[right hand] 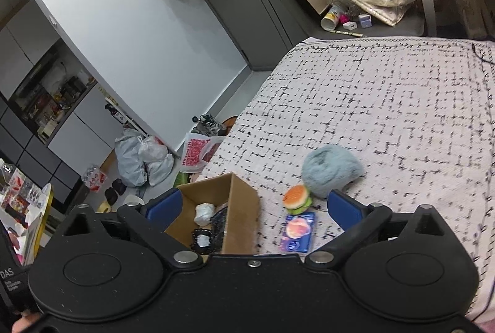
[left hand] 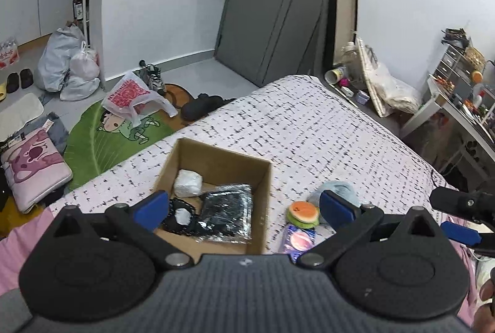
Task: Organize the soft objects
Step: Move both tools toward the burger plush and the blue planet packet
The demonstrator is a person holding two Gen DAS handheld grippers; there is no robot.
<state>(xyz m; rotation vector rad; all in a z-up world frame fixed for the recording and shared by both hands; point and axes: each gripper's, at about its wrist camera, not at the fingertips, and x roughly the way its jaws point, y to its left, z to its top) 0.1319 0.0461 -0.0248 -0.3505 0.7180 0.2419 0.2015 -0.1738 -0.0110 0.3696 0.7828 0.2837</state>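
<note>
Both the left gripper (left hand: 244, 204) and right gripper (right hand: 253, 207) hang wide and empty. The burger squishy (right hand: 297, 198) lies just ahead of the right gripper, touching the blue fluffy ball (right hand: 331, 170); a careless pinch may catch both, beside the cardboard box (right hand: 244, 209).

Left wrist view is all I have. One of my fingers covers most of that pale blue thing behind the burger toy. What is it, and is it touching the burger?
Observer: The right wrist view shows it whole. It is a fluffy pale blue bundle lying on the bed, and the burger toy sits right against its near edge.
Operator: I only see the edge of the right gripper. Is it holding anything?
Observer: No. The right gripper is open, with its fingers spread wide and nothing between them.
</note>
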